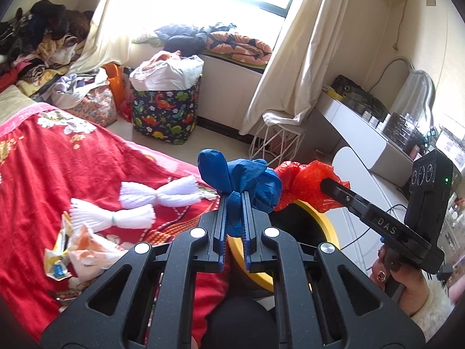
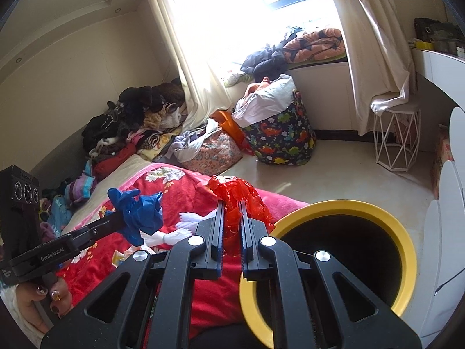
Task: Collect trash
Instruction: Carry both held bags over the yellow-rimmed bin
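Note:
My left gripper (image 1: 234,193) is shut on a crumpled blue glove (image 1: 247,183), held above the edge of the red bed cover. The right gripper (image 2: 231,202) is shut on a crumpled red plastic bag (image 2: 237,197). In the left wrist view that red bag (image 1: 302,181) hangs just right of the blue glove, pinched by the right gripper (image 1: 324,184). The left gripper (image 2: 123,218) with the blue glove (image 2: 139,212) shows at the left of the right wrist view. A yellow-rimmed black bin (image 2: 404,244) stands beside the bed, just right of and below the red bag.
On the red bed cover (image 1: 72,157) lie white tasselled pieces (image 1: 157,195) and a crumpled wrapper (image 1: 75,247). A dinosaur-print basket (image 2: 283,136), a white wire stool (image 2: 396,142) and piled clothes (image 2: 130,116) stand further off. A white desk (image 1: 357,128) runs along the right.

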The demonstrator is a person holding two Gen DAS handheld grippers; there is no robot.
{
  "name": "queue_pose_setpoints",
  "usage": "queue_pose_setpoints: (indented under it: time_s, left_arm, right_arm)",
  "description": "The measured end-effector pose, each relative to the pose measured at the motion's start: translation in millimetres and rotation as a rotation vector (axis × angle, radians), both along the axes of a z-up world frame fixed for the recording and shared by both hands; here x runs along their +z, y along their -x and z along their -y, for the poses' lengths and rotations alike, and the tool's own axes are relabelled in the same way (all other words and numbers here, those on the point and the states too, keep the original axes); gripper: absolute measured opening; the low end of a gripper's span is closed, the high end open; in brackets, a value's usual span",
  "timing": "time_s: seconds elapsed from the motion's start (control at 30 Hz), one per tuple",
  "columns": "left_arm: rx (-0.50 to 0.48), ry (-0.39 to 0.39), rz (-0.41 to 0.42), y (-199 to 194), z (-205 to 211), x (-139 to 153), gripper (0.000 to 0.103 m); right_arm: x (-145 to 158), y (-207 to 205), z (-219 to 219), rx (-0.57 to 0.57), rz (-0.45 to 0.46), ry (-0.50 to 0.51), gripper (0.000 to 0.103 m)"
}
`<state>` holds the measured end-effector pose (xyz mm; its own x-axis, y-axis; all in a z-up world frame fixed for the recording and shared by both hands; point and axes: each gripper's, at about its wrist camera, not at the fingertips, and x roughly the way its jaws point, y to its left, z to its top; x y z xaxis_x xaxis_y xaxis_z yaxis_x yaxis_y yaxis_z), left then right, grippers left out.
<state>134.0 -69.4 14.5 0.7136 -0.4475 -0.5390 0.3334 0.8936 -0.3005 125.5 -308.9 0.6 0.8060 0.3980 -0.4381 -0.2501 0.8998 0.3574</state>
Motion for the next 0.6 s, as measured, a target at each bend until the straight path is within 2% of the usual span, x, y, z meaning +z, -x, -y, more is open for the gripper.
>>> queue_pose_setpoints:
  time_s: [0.6]
  left_arm:
    - [-0.095,-0.026,-0.019,-5.0,43.3,-12.1,0.005]
  right_arm:
    - [-9.3,2.1,46.6,-0.114,-0.032,-0.02,0.009]
